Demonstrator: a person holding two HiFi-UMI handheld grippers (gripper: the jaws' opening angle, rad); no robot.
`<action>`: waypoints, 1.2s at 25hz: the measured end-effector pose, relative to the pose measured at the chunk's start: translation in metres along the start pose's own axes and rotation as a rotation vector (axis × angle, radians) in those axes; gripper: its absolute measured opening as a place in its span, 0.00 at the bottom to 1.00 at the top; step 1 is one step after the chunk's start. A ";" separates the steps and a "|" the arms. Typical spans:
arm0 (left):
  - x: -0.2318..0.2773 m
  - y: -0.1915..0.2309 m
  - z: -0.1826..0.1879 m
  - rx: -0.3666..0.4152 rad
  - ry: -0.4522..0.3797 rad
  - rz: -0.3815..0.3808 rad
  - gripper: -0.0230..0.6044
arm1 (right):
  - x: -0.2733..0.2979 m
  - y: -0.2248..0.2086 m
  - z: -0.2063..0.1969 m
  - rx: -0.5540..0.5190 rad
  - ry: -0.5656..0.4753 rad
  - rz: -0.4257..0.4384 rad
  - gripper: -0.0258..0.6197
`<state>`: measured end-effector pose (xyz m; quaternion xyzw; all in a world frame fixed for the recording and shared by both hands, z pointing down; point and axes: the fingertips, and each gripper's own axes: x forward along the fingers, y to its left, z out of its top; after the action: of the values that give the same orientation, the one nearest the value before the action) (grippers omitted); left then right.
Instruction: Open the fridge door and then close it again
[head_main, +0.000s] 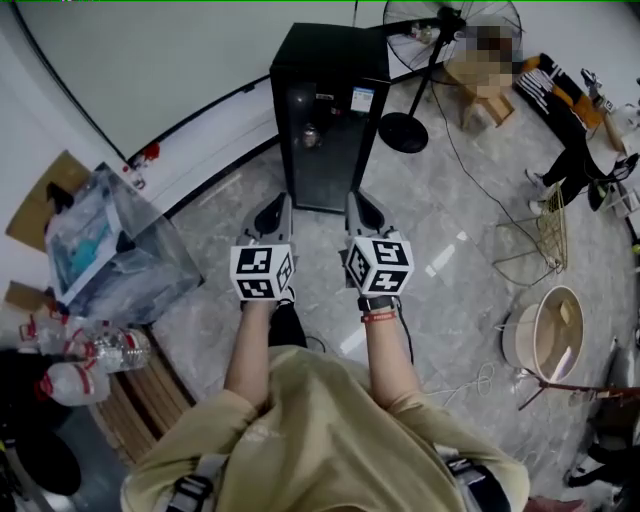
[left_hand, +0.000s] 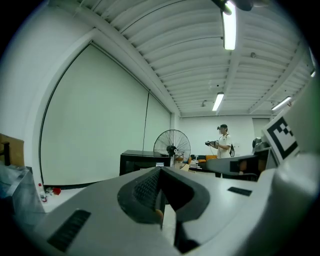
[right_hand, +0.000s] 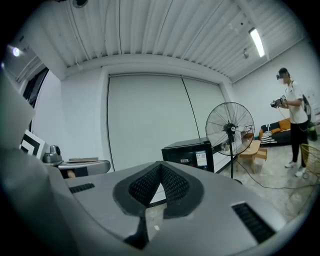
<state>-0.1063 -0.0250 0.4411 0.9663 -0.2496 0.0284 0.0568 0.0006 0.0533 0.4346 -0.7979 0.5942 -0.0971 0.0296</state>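
The fridge (head_main: 325, 120): a small black box is seen standing on the floor (head_main: 450, 250) by the white wall (head_main: 150, 60). Its door (head_main: 322, 145) is shut.
The left gripper (head_main: 274, 207): it is held out level and pointed at the fridge. Its jaws are pressed together, and nothing is held between them.
The right gripper (head_main: 360, 205): it is held just beside the left one and tipped down a tiny bit. Its jaws are pressed together too, with nothing in them.
The gap: the fridge is not touched by either gripper. A strip of floor is seen between them.
The fan (head_main: 440, 40): it is stood just to the right of the fridge.
Another person (right_hand: 292, 115): seen standing well off to the right, past the fan.
The left side: a clear plastic bag (head_main: 120, 250) and some bottles (head_main: 90, 360) are seen there.
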 end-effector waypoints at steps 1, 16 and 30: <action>0.011 0.012 0.004 0.004 -0.003 -0.003 0.07 | 0.016 0.001 0.004 -0.012 0.000 -0.007 0.08; 0.157 0.177 0.030 0.038 -0.004 -0.066 0.07 | 0.209 -0.015 0.021 -0.078 0.027 -0.151 0.08; 0.258 0.231 -0.003 0.031 0.082 -0.143 0.07 | 0.307 -0.047 0.017 -0.115 0.087 -0.175 0.08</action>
<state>0.0070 -0.3486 0.4878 0.9804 -0.1770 0.0677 0.0541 0.1322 -0.2267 0.4620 -0.8421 0.5276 -0.0998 -0.0507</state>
